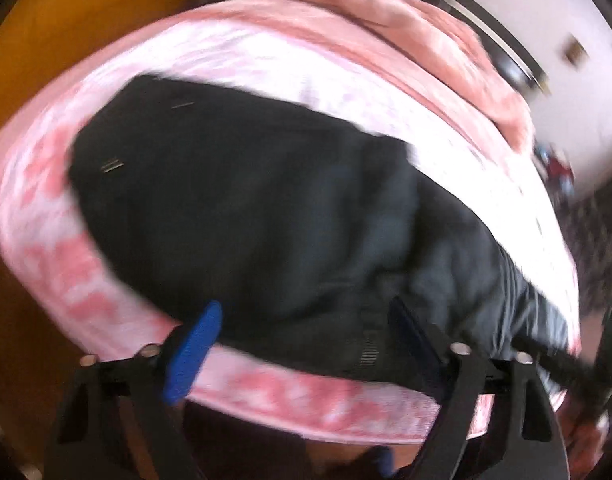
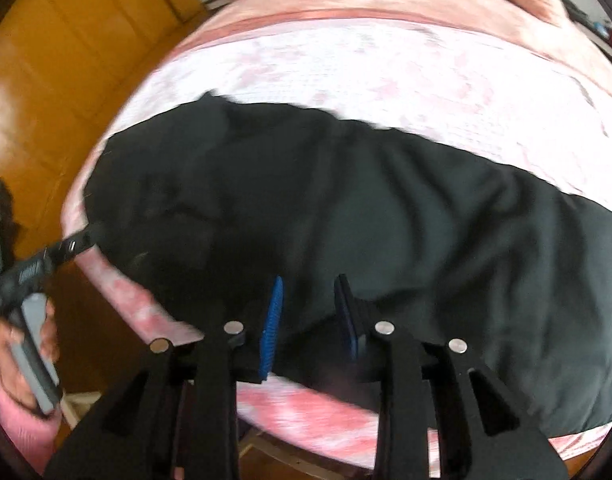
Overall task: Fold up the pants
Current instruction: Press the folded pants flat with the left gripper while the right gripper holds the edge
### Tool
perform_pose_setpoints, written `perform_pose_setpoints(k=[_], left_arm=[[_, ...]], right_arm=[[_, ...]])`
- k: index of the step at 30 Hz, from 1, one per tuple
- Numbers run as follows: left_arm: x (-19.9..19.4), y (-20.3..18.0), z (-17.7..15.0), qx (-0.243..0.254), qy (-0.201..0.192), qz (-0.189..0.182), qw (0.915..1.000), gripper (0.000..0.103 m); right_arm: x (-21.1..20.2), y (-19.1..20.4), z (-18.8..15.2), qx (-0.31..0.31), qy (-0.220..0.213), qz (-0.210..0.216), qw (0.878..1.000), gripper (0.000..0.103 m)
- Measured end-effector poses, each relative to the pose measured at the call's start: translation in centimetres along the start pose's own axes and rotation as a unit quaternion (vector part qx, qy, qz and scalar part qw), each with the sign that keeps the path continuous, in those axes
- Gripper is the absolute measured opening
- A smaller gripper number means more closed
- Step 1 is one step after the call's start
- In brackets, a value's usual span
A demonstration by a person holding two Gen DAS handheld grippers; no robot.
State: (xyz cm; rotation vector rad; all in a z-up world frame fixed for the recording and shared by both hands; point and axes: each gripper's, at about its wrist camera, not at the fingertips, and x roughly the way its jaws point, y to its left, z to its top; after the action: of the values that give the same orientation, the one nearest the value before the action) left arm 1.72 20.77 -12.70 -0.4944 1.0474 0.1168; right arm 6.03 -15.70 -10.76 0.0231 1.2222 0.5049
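Right gripper [image 2: 309, 312]: blue pads a narrow gap apart, poised above the near edge of the black pants [image 2: 345, 208], nothing visibly pinched between them. Left gripper [image 1: 306, 332]: jaws wide, spanning the pants' near edge, not clamped. In the right view a hand [image 2: 22, 344] in a pink sleeve holds the left gripper's handle at far left. Pants lie spread flat across the pink-and-white bed cover [image 2: 385, 72], long axis left to right. Beyond: bunched pink blanket [image 1: 385, 24], orange wood floor [image 2: 66, 60]. Both views motion-blurred.
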Motion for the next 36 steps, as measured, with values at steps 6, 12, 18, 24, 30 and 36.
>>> perform_pose_setpoints(k=[6,12,18,24,30,36], left_arm=[[-0.3,8.1,1.5,-0.096,0.021,-0.028,0.9947,0.080],[1.0,11.7,2.2,-0.163,0.038,-0.091,0.9816,0.071],[1.7,14.6,1.7,-0.217,0.045,-0.127,0.9668,0.068],[0.4,13.9,2.0,-0.216,0.023,-0.145,0.9653,0.065],[1.4,14.0,2.3,-0.228,0.031,-0.133,0.9639,0.065],[2.5,14.0,2.8,-0.241,0.023,-0.145,0.9595,0.059]], right_arm=[[3.3,6.2,0.1,-0.046,0.038,0.031,0.998,0.029],[6.7,9.1,0.0,-0.070,0.068,0.010,0.995,0.030],[7.3,8.2,0.3,-0.045,0.070,0.027,0.996,0.031],[7.4,8.2,0.0,-0.052,0.070,0.021,0.996,0.032],[7.6,8.2,0.1,-0.049,0.071,0.021,0.996,0.032],[7.7,8.2,0.1,-0.047,0.072,0.023,0.996,0.032]])
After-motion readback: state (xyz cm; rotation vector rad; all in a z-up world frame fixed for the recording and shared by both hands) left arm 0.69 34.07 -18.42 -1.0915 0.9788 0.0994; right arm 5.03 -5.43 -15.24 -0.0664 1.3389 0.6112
